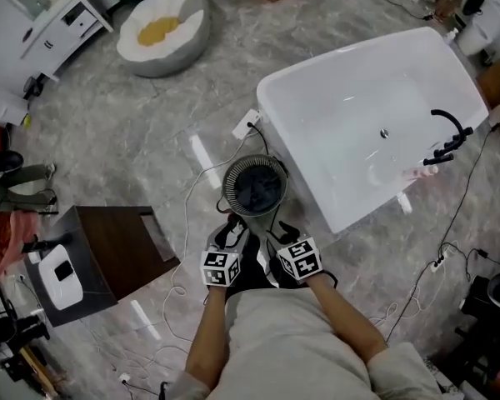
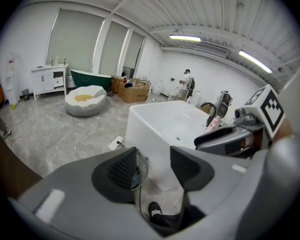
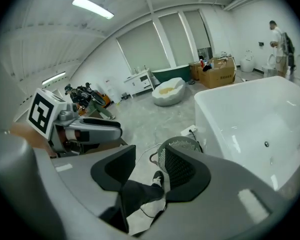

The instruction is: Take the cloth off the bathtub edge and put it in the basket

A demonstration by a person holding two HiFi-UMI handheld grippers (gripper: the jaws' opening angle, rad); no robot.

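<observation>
A pale pink cloth (image 1: pixel 417 173) lies on the rim of the white bathtub (image 1: pixel 317 107), beside the black faucet (image 1: pixel 448 137). The round dark mesh basket (image 1: pixel 254 185) stands on the floor against the tub's near corner. Both grippers are raised side by side above the person's legs, just short of the basket. My left gripper (image 1: pixel 232 233) (image 2: pixel 154 159) is open with nothing between its fingers; the basket's edge (image 2: pixel 136 170) shows past its left jaw. My right gripper (image 1: pixel 282 238) (image 3: pixel 149 159) is open and empty too, with the basket (image 3: pixel 182 154) behind its right jaw.
A dark wooden cabinet (image 1: pixel 117 248) stands left of the person. A power strip (image 1: pixel 248 124) and loose cables (image 1: pixel 202 182) lie on the grey floor by the basket. A white cushion bed (image 1: pixel 162 27) and a white vanity (image 1: pixel 67 19) are farther back.
</observation>
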